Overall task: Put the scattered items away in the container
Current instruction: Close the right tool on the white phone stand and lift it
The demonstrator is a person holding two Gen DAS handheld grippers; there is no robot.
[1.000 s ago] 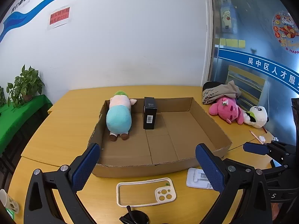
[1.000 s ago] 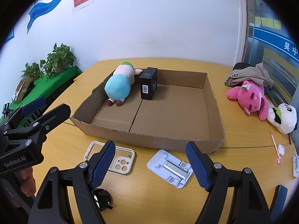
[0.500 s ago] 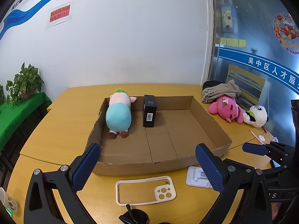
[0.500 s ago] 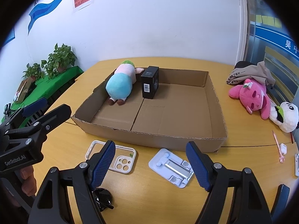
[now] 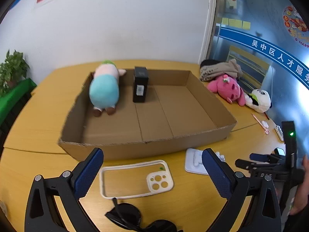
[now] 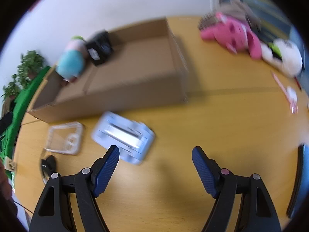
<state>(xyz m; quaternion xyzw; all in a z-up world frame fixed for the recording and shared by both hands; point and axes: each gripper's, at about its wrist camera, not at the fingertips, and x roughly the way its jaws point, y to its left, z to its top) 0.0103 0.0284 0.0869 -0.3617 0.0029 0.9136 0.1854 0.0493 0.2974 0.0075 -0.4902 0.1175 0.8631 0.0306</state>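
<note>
Left wrist view. Left tongs (image 5: 152,171), black arms with blue ribbed pads, stood wide open at the lower edge of the frame, nothing between the pads. Yellow wooden counter (image 5: 38,116) filled the middle of the frame. Shallow brown cardboard box (image 5: 146,148), open-topped, sat at centre. Inside it, upper left: plush toy with teal body, pink head and green tuft (image 5: 105,89), lying against the far wall. Just beside it, to the right: small black upright carton with a white label (image 5: 140,85). Remainder of the box floor bare. In front of the box, on the counter: cream silicone phone case with camera cut-outs (image 5: 135,179), lying flat between the pads in the picture. To its right: white flat plastic stand (image 5: 194,162), partly hidden by the right pad. Bottom centre: black sunglasses (image 5: 135,219), partly cut off. Right of the box: pink plush toy (image 5: 227,89), white and black panda plush (image 5: 259,100), grey folded cloth (image 5: 220,70), pink pen (image 5: 259,123). Right tongs (image 5: 256,159) appeared at the right edge, seen side-on. Potted green plant (image 5: 11,71) at the left edge.

Right wrist view, motion-blurred. Right tongs (image 6: 155,152) stood wide open above bare counter (image 6: 212,125), gripping nothing. White flat plastic stand (image 6: 123,135) lay just beyond the left pad, left of centre. Cream phone case (image 6: 64,137) further left; sunglasses (image 6: 48,164) below it. Cardboard box (image 6: 108,98) in the upper left, holding the teal plush (image 6: 71,62) and black carton (image 6: 98,48). Pink plush (image 6: 231,31) and panda plush (image 6: 283,58) at upper right.
</note>
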